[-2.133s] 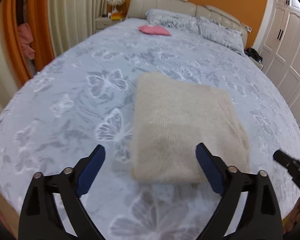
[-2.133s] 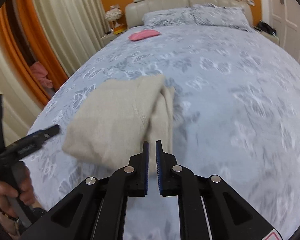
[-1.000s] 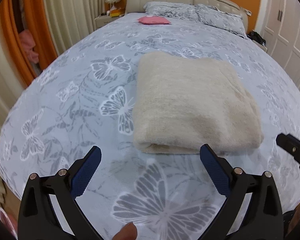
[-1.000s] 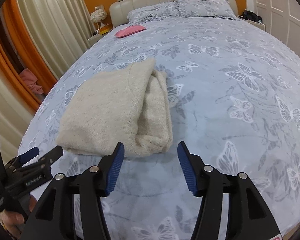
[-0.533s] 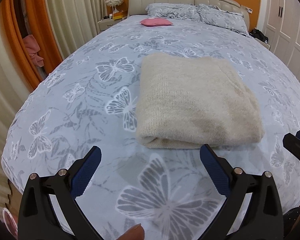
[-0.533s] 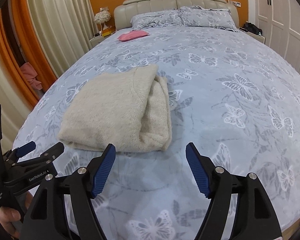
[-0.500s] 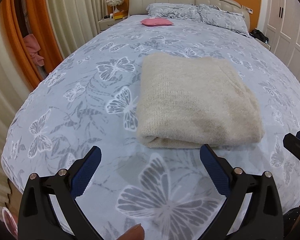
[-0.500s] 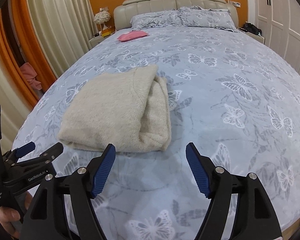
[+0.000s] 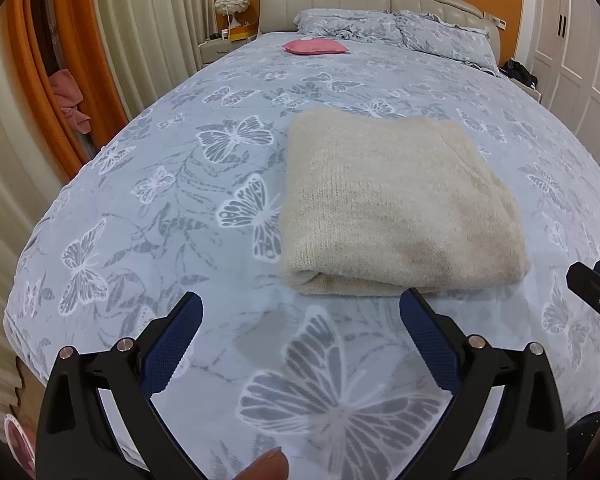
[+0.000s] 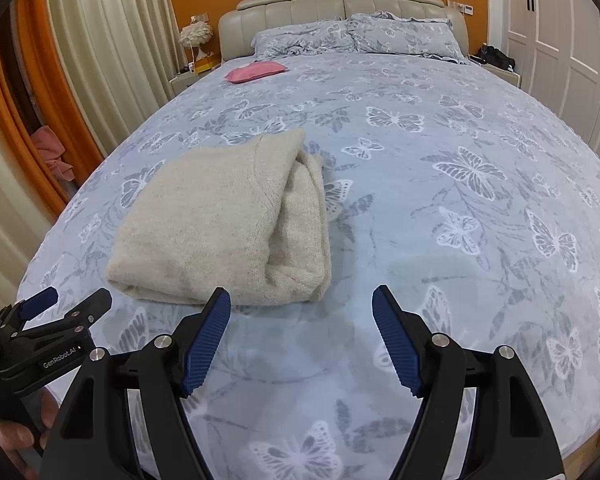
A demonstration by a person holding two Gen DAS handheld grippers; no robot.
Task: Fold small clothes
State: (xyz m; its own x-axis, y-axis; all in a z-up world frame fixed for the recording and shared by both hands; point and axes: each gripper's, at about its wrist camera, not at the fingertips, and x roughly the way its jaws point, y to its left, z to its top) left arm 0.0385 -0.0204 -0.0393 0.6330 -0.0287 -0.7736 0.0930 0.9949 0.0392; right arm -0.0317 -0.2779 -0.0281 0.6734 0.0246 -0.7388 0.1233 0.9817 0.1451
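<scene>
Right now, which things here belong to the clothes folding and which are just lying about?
Part of the job:
- folded beige sweater
- left claw, open
- right claw, open
- butterfly bedspread it lies on

Just lying about:
- pink pouch
- pillows
- feathery lamp
- pink cloth by the curtain

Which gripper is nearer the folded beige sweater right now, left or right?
About even, perhaps left. The left gripper is open, centred before the folded beige sweater's near edge. The right gripper is open off its near right corner. Neither touches it.
</scene>
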